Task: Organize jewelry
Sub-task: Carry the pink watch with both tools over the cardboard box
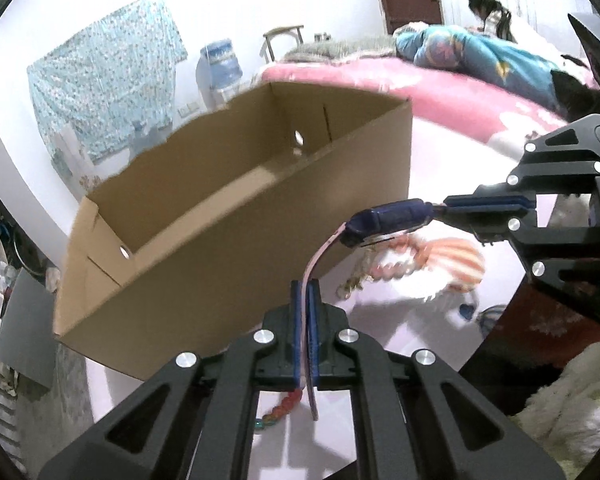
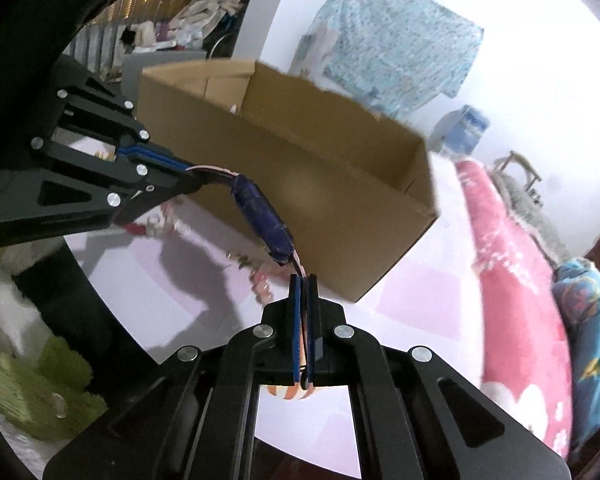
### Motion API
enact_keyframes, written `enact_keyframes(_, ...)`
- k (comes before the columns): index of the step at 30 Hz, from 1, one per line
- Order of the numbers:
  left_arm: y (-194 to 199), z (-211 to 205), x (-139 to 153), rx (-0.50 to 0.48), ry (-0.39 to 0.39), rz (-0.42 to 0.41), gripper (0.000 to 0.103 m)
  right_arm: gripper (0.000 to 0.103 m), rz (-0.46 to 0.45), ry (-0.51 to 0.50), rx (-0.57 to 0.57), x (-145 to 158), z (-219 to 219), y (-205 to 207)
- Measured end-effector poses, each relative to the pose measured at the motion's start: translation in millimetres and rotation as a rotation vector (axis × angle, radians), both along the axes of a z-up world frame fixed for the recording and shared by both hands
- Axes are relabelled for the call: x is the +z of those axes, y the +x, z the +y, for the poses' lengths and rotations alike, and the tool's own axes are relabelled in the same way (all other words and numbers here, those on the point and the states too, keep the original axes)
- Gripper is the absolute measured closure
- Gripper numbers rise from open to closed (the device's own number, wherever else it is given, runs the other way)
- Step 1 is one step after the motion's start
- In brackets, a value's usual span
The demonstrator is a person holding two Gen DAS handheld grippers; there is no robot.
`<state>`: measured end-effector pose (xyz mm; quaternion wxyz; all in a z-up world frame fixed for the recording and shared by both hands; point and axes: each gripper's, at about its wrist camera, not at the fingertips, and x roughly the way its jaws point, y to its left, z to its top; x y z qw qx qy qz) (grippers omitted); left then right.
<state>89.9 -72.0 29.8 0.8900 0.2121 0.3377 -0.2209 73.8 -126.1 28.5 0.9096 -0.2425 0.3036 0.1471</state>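
Two grippers sharing one strap [image 1: 320, 254], pink, thin, limp, with a stiffer navy piece [image 1: 388, 220] midway; probably light, slippery. Hangs above table [image 1: 400, 304], cardboard box [image 1: 228, 204] at eleven o'clock. Left gripper [image 1: 305, 336] fingers pinching near end; right gripper [image 1: 488, 204] fingers pinching far end. Best held by strap ends, not navy piece. Beaded jewelry [image 1: 392, 268] lying beneath.
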Motion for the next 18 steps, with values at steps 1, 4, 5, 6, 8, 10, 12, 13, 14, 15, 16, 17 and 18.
enact_keyframes(1,-3.9,0.5,6.9,-0.007,-0.012,-0.01,0.1,0.103,-0.013,-0.001,-0.002,5.6,0.6,-3.7)
enact_keyframes(4,-11.3,8.2,33.4,-0.02,-0.048,-0.039,0.1,0.103,-0.064,0.002,0.003,29.5,-0.6,-17.5)
enact_keyframes(5,-12.6,11.6,43.1,-0.024,-0.065,-0.051,0.1,0.103,-0.082,0.004,0.007,37.2,0.6,-20.5)
enact_keyframes(6,-12.9,16.2,55.4,-0.026,-0.082,-0.066,0.1,0.103,-0.107,0.009,0.016,48.9,2.3,-25.0)
enact_keyframes(8,-10.2,26.3,78.3,-0.022,-0.111,-0.09,0.1,0.103,-0.141,0.018,0.033,60.0,7.1,-0.9)
enact_keyframes(10,-3.7,34.6,93.3,-0.019,-0.136,-0.106,0.1,0.103,-0.18,0.026,0.058,77.6,9.0,15.4)
enact_keyframes(12,8.4,42.0,107.4,-0.005,-0.153,-0.12,0.1,0.103,-0.19,0.036,0.087,87.6,7.3,42.8)
enact_keyframes(13,17.4,46.6,113.3,0.005,-0.157,-0.126,0.1,0.103,-0.176,0.054,0.113,91.4,8.6,57.3)
enact_keyframes(14,24.2,49.3,116.1,0.01,-0.156,-0.132,0.1,0.103,-0.15,0.071,0.134,94.9,9.8,71.5)
enact_keyframes(15,37.8,54.8,118.6,0.022,-0.151,-0.132,0.1,0.103,-0.121,0.091,0.149,96.5,10.8,88.3)
enact_keyframes(16,51.7,59.5,118.7,0.035,-0.149,-0.113,0.1,0.103,-0.069,0.113,0.168,96.3,12.8,110.4)
enact_keyframes(17,63.5,64.0,117.9,0.044,-0.156,-0.084,0.1,0.103,-0.021,0.129,0.179,94.9,16.1,126.5)
enact_keyframes(18,84.0,71.4,114.8,0.054,-0.174,-0.024,0.1,0.103,0.021,0.141,0.182,91.4,18.7,144.8)
